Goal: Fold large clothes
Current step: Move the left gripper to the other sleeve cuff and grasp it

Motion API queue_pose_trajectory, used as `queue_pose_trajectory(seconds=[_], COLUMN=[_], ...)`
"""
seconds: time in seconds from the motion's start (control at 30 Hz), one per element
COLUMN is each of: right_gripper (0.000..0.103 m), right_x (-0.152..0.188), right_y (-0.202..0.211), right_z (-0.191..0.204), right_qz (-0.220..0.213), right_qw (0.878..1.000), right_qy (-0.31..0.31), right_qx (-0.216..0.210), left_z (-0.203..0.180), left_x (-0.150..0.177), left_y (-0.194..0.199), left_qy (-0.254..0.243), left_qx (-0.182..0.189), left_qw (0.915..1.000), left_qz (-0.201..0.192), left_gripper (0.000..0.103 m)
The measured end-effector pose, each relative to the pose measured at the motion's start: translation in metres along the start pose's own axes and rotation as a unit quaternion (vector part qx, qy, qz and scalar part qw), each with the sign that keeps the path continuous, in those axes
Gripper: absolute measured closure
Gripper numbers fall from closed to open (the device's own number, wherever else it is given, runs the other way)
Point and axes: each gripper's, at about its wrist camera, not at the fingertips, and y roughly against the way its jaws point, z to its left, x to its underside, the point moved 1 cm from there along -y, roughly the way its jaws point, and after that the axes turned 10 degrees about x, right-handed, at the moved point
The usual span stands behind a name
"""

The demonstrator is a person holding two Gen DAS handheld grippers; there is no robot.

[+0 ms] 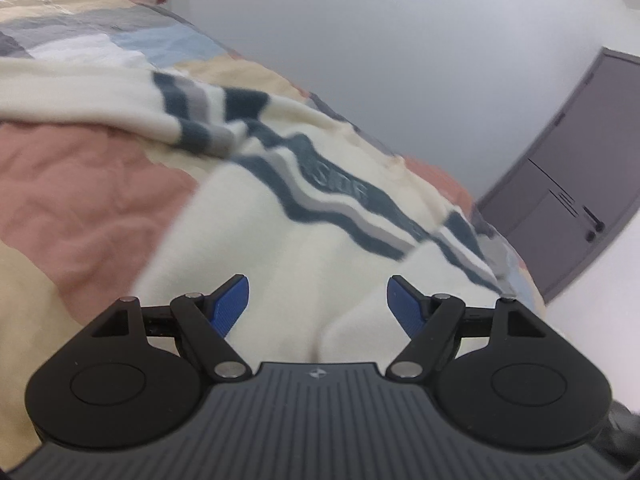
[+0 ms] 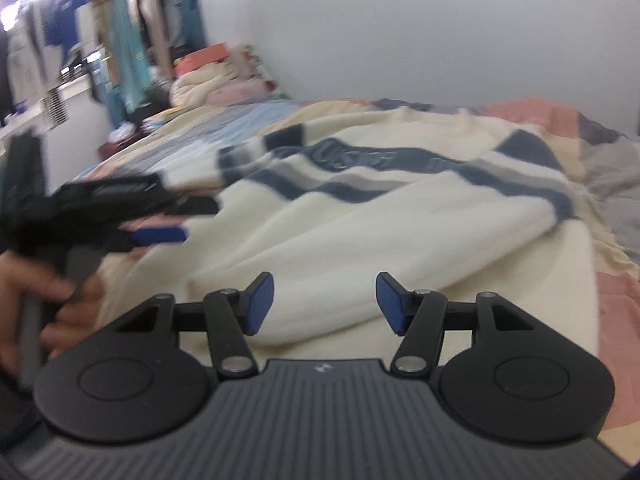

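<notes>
Across the bed, on its patchwork quilt, lay the cream sweater with dark blue and grey stripes, spread chest-up but rumpled, one sleeve doubled over toward ten o'clock in the left wrist view. It was probably laid flat like that so its hem and sleeves could be reached from the near side for folding.

The left hand-held gripper hovered just over the sweater's lower body with its blue pads spread wide and nothing between them; a soft ridge of cloth rose in the gap at six o'clock. The right hand-held gripper was likewise spread and empty, poised above the near hem. In the right wrist view the left one showed again at nine o'clock, blurred, gripped by a hand, so it seemed to be in motion, though the blur made that hard to judge.

Open quilt lay beyond the sweater at one and three o'clock, giving room to fold a sleeve inward. At eleven o'clock, hanging clothes and a pile of bedding crowded the far end.
</notes>
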Motion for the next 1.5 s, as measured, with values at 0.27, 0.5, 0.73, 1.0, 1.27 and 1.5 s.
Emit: queue_pose_trajectory(seconds=[0.27,0.5,0.73,1.0,1.27,1.5], right_gripper=[0.045,0.052,0.055,0.056,0.055,0.055], right_x=[-0.015,-0.01,0.005,0.007,0.006,0.003], right_y=[-0.038,-0.07,-0.092,-0.084,-0.087,-0.092], right_z=[-0.032,-0.035,-0.028,-0.041,-0.042,-0.043], right_qz=[-0.012,-0.004,0.035,0.044,0.05,0.052], right_qw=[0.999,0.998,0.998,0.997,0.997,0.997], right_qy=[-0.038,-0.045,-0.006,-0.03,-0.039,-0.045], right_qx=[0.037,0.039,0.052,0.049,0.045,0.046], left_z=[-0.023,-0.03,-0.023,-0.025,0.091,0.205], left_x=[0.025,0.043,0.05,0.004,-0.058,-0.069], left_y=[-0.024,-0.034,-0.045,-0.007,0.024,0.06], left_qy=[-0.063,-0.112,-0.102,-0.087,0.102,0.292], left_qx=[0.007,-0.014,-0.054,-0.073,-0.145,-0.146], left_qw=[0.9969,0.991,0.9886,0.9922,0.9748,0.9115], left_qz=[0.047,0.072,0.097,-0.051,-0.135,-0.251], left_gripper=[0.047,0.059,0.062,0.045,0.042,0.042])
